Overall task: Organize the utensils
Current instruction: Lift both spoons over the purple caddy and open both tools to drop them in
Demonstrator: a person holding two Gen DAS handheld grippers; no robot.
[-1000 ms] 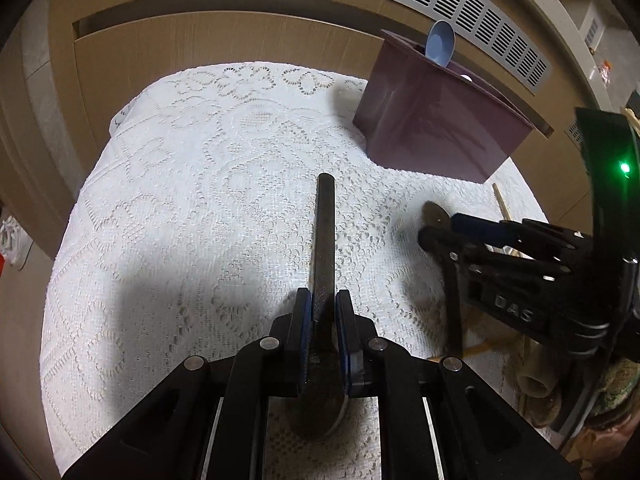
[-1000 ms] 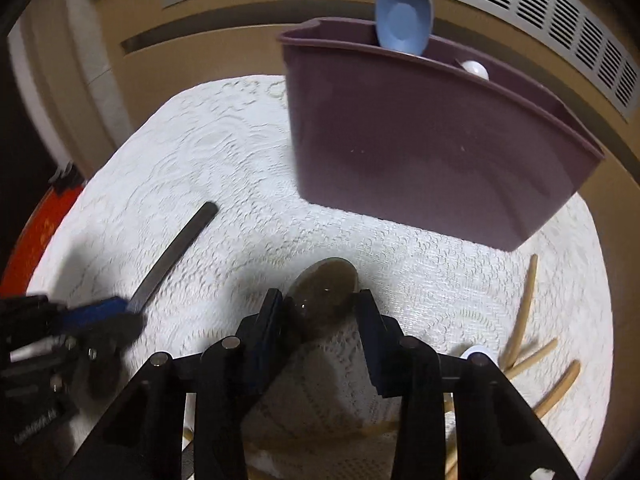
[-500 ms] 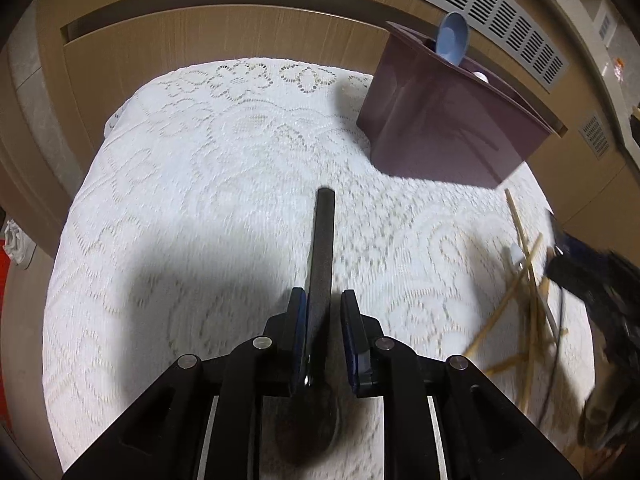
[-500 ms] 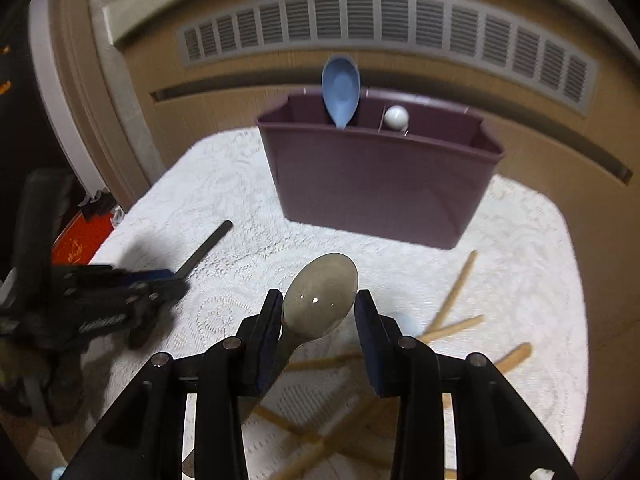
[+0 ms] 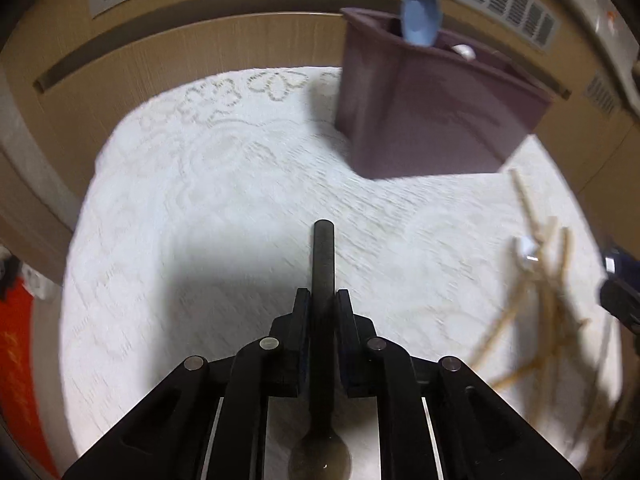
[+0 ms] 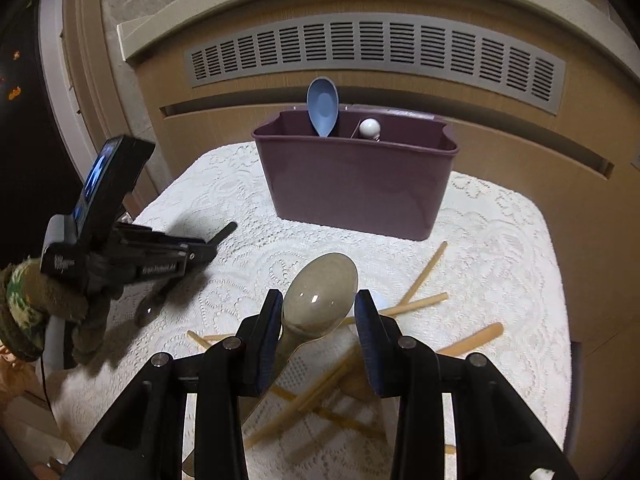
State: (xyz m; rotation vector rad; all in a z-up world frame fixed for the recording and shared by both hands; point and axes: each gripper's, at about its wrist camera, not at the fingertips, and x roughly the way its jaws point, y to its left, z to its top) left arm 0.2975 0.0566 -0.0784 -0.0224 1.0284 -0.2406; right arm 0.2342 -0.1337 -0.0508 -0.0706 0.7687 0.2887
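At the left, a dark-handled spoon [image 5: 323,272] is being clamped by the closing jaws of the left gripper [image 5: 322,300] above the white lace tablecloth [image 5: 200,208]. Toward the middle, a grey-brown spoon [image 6: 320,296] is being gripped between the pads of the right gripper [image 6: 318,312]. Behind it, the purple divided caddy [image 6: 356,188] is being occupied by 1 blue spoon [image 6: 323,106]. Wooden chopsticks [image 6: 424,276] are being left scattered at the right.

a table covered by a white lace cloth [image 6: 500,240] carried a purple divided caddy [image 6: 356,188] standing upright at its far side; wooden chopsticks [image 6: 424,300] lay scattered and crossed on the near part.
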